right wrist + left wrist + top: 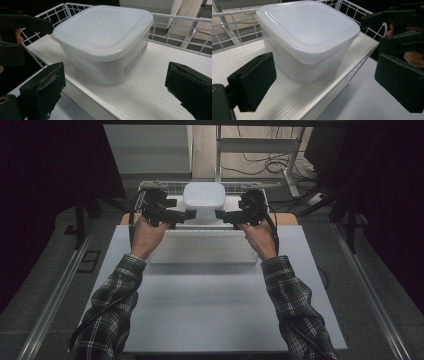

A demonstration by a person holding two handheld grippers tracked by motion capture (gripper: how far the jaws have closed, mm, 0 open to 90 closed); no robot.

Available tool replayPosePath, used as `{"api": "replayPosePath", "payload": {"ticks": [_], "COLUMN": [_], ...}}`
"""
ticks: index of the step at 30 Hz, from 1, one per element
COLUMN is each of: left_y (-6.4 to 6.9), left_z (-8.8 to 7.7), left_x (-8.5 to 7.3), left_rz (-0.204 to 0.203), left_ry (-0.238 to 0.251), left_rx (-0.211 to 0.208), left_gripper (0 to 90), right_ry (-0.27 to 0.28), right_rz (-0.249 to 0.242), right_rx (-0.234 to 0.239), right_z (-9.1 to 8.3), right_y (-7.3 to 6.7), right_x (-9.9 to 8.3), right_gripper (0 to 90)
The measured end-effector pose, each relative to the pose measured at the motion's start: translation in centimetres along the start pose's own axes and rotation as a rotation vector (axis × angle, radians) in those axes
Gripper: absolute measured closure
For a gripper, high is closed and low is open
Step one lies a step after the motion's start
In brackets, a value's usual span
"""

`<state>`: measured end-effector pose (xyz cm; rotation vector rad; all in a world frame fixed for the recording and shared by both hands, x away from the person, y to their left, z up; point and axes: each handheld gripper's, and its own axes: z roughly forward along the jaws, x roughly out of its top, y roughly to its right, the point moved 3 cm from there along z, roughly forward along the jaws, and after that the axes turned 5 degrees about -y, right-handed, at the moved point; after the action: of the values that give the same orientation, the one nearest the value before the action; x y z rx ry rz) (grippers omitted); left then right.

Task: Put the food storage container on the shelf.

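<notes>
Two grippers flanking a lidded white container on a wire-railed shelf

The left gripper [189,214] is sitting with jaws spread apart, gripping nothing; the container [203,199] is standing on the shelf [294,100] between both; the right gripper [220,215] is gaping too, empty.

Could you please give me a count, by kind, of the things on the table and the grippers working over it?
White lidded container: 1
White wire-railed shelf: 1
Grippers: 2, the left gripper and the right gripper, both with jaws open beside the container
Total: 4
</notes>
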<state>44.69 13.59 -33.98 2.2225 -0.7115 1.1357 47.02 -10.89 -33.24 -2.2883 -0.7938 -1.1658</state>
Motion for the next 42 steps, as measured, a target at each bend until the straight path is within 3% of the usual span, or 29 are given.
{"api": "replayPosePath", "payload": {"ticks": [6,15,27,35,42], "left_y": [0.5,1.4,2.3,3.2,4.0], "left_z": [-0.2,-0.5,-1.3,-2.1,-2.1], "left_x": [-1.0,-2.0,-3.6,-5.3,-7.8], "left_rz": [0.053,0.079,0.092,0.102,0.089], "left_ry": [0.012,0.013,0.013,0.009,0.007], "left_rx": [0.003,-0.010,-0.025,-0.035,-0.052], "left_gripper": [3.3,3.1,2.0,2.1,2.1], "right_ry": [-0.013,-0.017,-0.027,-0.027,-0.030], "right_rz": [-0.032,-0.047,-0.078,-0.123,-0.170], "right_rx": [-0.003,0.003,0.020,0.028,0.042], "right_z": [-0.1,-0.5,-1.7,-2.7,-3.0], "right_y": [-0.5,-0.7,-1.2,-2.1,-3.8], "right_x": [-0.6,-1.4,-2.9,-4.1,-6.2], "right_gripper": [2.2,2.2,2.2,2.2,0.9]}}
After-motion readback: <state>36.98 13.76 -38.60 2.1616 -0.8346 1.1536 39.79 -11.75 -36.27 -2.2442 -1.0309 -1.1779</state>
